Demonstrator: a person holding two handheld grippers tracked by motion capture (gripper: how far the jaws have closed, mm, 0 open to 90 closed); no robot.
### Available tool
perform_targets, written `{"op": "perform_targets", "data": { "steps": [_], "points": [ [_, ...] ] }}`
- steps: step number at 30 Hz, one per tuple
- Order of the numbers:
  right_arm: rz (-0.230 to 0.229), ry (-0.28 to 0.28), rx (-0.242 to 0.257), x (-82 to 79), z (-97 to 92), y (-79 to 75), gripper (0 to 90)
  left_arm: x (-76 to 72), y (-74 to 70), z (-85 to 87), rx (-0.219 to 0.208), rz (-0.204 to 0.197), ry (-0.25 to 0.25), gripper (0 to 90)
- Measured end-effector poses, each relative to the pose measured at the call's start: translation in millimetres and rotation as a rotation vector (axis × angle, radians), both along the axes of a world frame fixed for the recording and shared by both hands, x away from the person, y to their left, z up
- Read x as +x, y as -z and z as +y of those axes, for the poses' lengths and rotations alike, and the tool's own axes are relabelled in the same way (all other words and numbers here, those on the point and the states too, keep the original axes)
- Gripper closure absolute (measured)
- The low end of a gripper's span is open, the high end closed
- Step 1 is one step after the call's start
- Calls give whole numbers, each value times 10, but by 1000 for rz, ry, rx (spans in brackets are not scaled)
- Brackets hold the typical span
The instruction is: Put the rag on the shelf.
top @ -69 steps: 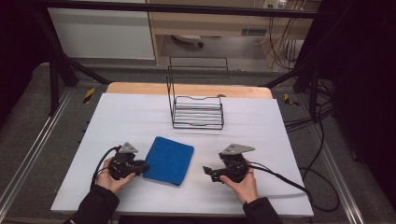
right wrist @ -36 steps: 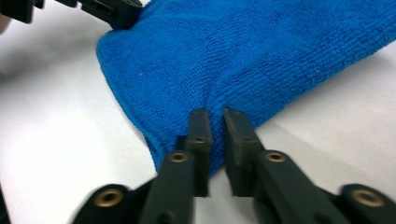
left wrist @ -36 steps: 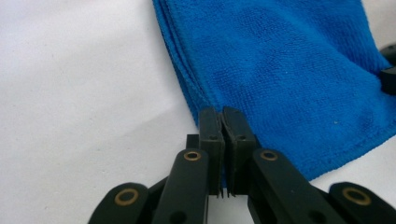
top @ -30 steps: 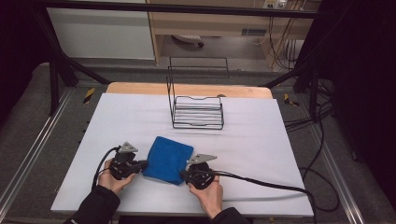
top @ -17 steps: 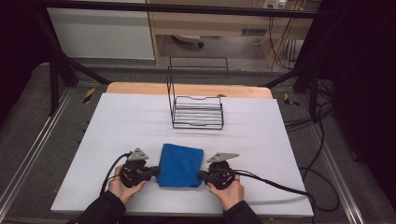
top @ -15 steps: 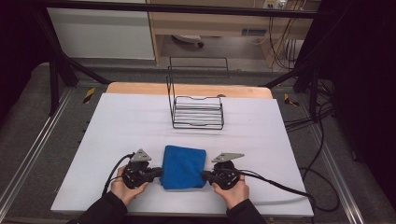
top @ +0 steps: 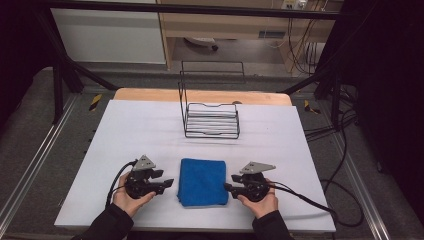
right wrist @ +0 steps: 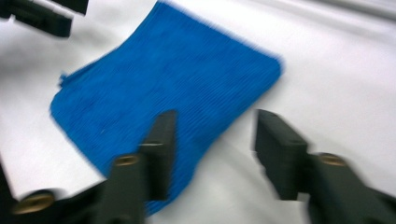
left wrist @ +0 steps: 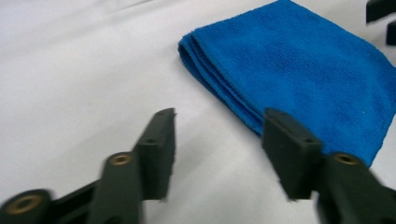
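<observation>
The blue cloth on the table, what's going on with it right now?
A person holds a gripper in each hand on either side of a folded blue cloth lying flat on the white table. The left gripper and right gripper both point at the cloth, and their jaws have just been opening; nothing is between them, so the cloth lies free. A wire rack stands farther back.
</observation>
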State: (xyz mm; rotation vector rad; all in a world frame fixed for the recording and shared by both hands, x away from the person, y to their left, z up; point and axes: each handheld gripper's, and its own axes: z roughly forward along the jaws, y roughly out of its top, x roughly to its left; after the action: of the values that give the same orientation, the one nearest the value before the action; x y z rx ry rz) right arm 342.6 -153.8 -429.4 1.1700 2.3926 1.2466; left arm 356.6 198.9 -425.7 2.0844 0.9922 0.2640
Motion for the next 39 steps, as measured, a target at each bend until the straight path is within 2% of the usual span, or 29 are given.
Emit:
{"op": "perform_targets", "data": {
  "steps": [4, 6, 7, 11, 13, 14, 17, 19, 24, 28, 30, 34, 39],
  "points": [
    [-32, 2, 16, 102, -119, -59, 267, 104, -34, -15, 13, 9, -10, 228],
    [-45, -3, 20, 159, -172, -76, 217, 136, -42, -28, 16, 11, -11, 178],
    [-56, 4, 17, 187, -202, -81, 173, 178, -54, -48, 22, 12, -8, 160],
    [-71, 0, 19, 238, -282, -72, 105, 366, -65, -147, 25, 7, -24, 142],
    [-57, 9, 26, 244, -310, -52, 79, 406, -63, -172, 21, 12, -33, 154],
    [-57, 12, 25, 244, -320, -40, 76, 479, -63, -216, 15, 12, -43, 163],
    [-56, 11, 15, 232, -332, -32, 54, 576, -55, -277, 11, 16, -62, 224],
    [-54, 15, 16, 225, -328, -28, 48, 634, -36, -320, -2, 32, -54, 271],
    [-49, 11, -4, 223, -315, 1, 39, 726, 32, -432, 11, 44, -45, 408],
    [-45, 14, -9, 212, -310, 6, 42, 794, 94, -499, -8, 61, -22, 501],
    [-53, 16, -8, 211, -313, 2, 45, 808, 131, -529, 6, 75, -16, 544],
    [-53, 15, -1, 211, -312, 1, 46, 825, 179, -552, 37, 80, -19, 581],
    [-48, 10, 3, 216, -308, 6, 51, 855, 201, -529, 23, 91, -25, 620]
  ]
}}
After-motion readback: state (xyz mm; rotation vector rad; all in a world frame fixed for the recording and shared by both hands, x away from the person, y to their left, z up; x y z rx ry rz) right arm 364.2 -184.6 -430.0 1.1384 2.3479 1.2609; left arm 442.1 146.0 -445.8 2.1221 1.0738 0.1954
